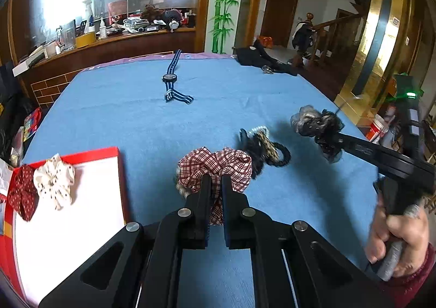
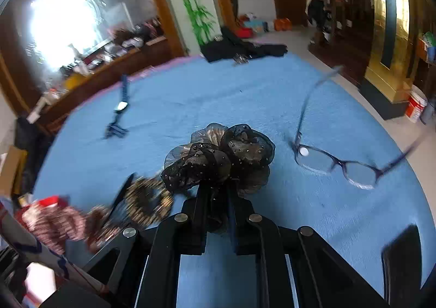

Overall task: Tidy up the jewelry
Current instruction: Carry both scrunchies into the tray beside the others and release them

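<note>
My left gripper [image 1: 216, 177] is shut on a red plaid scrunchie [image 1: 215, 162], held just above the blue cloth. A red box with a white inside [image 1: 121, 171] lies to its left, holding a dark red dotted scrunchie [image 1: 21, 195] and a white dotted scrunchie [image 1: 55, 180]. My right gripper [image 2: 218, 189] is shut on a black sheer scrunchie [image 2: 218, 158]. The left wrist view shows that black scrunchie [image 1: 316, 124] lifted off the cloth at the right. A small pile of dark and leopard hair ties [image 1: 263, 147] lies between the two grippers.
A striped-strap watch [image 1: 170, 78] lies far out on the blue tablecloth [image 1: 109, 106]. Purple-framed glasses [image 2: 340, 165] rest to the right of my right gripper. Black fabric [image 1: 261, 58] sits at the table's far edge. A hand [image 1: 395, 234] grips the right tool.
</note>
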The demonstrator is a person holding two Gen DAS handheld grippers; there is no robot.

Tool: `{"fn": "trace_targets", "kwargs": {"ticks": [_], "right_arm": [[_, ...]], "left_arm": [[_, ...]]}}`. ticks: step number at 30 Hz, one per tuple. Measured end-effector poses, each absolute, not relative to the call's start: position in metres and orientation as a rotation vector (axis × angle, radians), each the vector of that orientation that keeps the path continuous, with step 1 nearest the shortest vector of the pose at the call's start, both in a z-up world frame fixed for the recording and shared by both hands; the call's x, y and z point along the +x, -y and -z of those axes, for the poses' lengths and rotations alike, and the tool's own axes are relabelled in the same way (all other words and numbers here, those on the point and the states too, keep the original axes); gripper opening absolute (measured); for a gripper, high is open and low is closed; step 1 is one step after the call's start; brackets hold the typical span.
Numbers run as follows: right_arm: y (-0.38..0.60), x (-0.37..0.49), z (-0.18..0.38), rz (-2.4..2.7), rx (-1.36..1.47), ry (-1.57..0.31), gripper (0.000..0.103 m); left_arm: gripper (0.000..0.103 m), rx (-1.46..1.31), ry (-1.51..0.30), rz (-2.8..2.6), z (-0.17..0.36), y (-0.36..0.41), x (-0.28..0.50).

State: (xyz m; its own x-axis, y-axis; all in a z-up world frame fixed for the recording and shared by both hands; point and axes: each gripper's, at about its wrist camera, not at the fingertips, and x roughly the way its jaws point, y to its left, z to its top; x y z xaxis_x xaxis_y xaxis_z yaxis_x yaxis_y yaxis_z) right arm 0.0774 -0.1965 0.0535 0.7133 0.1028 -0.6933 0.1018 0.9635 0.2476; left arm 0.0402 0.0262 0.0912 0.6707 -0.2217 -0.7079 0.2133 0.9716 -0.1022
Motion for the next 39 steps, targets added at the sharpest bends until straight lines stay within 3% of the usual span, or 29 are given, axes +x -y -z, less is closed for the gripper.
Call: {"fn": "trace_targets", "kwargs": {"ticks": [12,39], "right_arm": [[0.164,-0.016,-0.054,-0.133,0.25,-0.707,0.014],[0.114,-0.019,-0.066,-0.187,0.168,-0.706,0.016]], "left_arm": [[0.007,0.005,-0.795,0.226,-0.073,-0.024,0.0],[0.007,0.049,-0.663,0.097,-0.092,-0.053,-0.022]]}}
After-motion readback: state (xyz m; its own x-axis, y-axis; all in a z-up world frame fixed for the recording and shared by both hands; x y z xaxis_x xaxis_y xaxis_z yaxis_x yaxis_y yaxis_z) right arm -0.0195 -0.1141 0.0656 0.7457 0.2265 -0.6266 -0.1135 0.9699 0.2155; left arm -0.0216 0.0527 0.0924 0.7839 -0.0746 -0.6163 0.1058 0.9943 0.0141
